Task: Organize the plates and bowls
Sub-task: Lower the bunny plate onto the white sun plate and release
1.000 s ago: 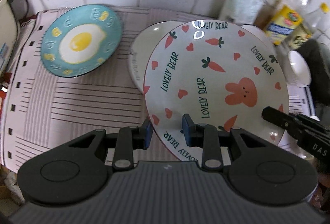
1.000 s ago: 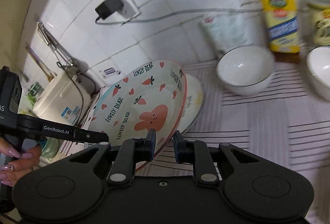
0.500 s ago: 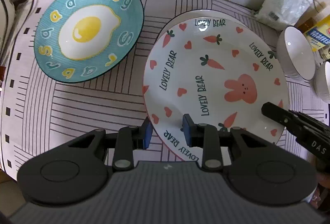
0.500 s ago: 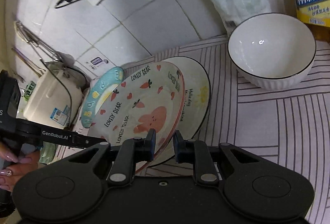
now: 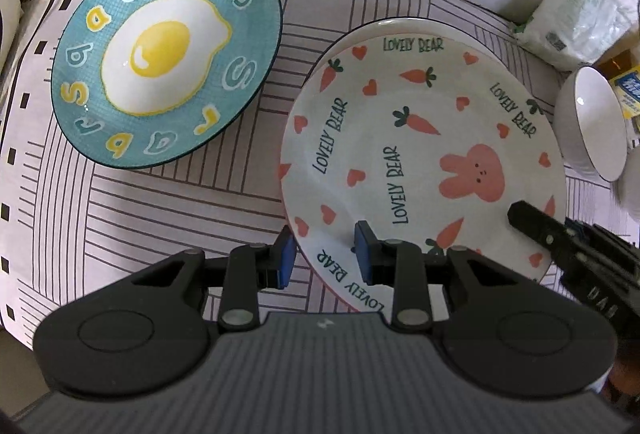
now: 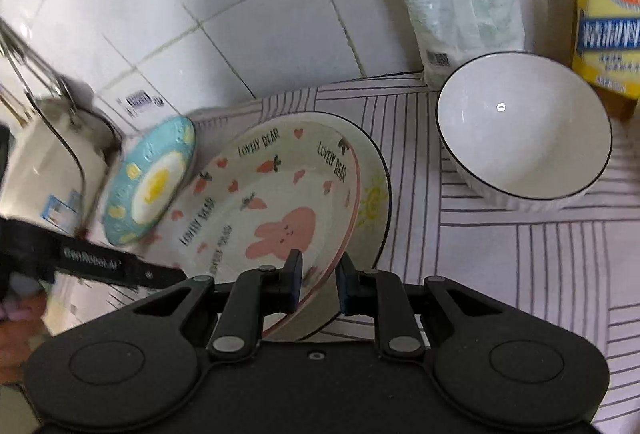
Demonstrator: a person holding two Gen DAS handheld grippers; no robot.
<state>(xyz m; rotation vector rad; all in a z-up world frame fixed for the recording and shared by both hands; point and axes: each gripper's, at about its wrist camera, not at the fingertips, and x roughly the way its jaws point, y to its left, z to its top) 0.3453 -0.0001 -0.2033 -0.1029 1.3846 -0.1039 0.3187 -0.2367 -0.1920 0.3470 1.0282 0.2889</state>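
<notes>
As both grippers, left [image 5: 325, 254] and right [image 6: 318, 280], pinch the bunny plate [image 5: 420, 154], it has sunk onto the sun plate [image 6: 374, 200] at centre frame: ready to release.

Black tongs [image 5: 325, 254] with blue pads [image 5: 286, 255], silver screws, ribbed grey housing.

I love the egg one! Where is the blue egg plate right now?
The blue egg plate lies on the striped cloth near the tiled wall, at the left in the left wrist view, beside the bunny plate that both grippers hold.
</notes>
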